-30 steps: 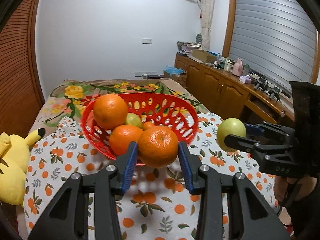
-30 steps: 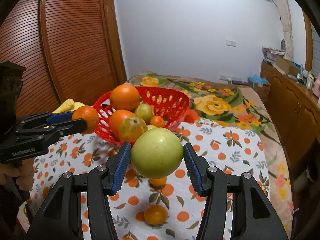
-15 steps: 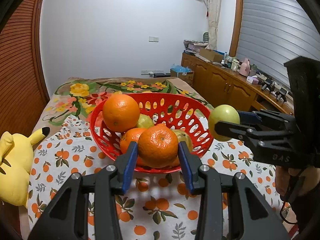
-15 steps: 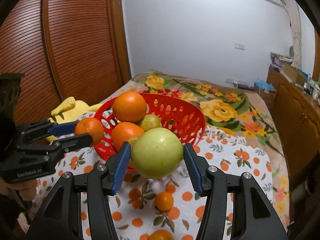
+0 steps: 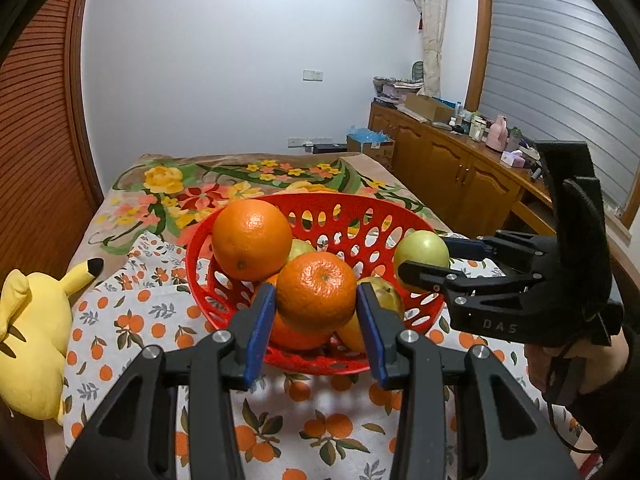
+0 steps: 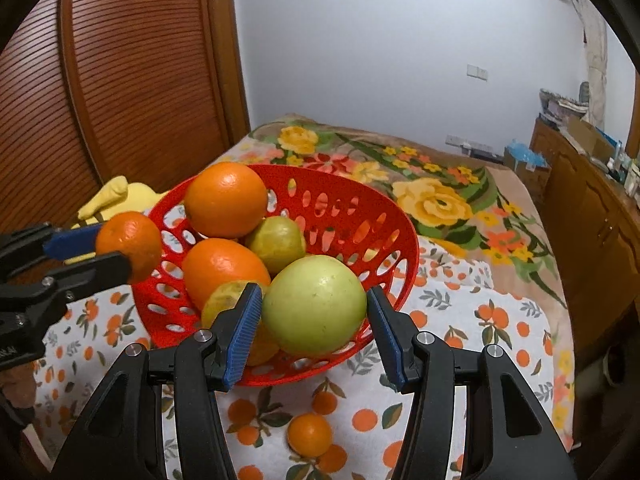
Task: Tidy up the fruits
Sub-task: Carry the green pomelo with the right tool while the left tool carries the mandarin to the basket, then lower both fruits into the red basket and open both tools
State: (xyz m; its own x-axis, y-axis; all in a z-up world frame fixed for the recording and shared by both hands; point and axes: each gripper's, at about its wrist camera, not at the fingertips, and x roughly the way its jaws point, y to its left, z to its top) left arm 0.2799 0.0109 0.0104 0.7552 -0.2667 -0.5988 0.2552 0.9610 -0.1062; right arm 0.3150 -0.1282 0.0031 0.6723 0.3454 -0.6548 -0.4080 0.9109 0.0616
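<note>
Fruits fill the red basket (image 5: 362, 216) on the orange-print cloth (image 5: 132, 320) over the bed. Left claw (image 5: 316, 306) holds a mandarin (image 5: 316, 292) at the basket's near rim. Right claw (image 6: 315, 312) grips a green apple (image 6: 315, 304) over the rim. One small orange (image 6: 310, 435) lies on the cloth.

The red basket (image 5: 372, 216) is glossy perforated plastic. At its ten o'clock, the big orange (image 5: 251, 239) has a shiny dimpled peel. The green apple (image 6: 314, 305) looks smooth and waxy. The tablecloth (image 5: 132, 320) is matt printed cloth; the yellow toy (image 5: 28, 344) is soft plush.
</note>
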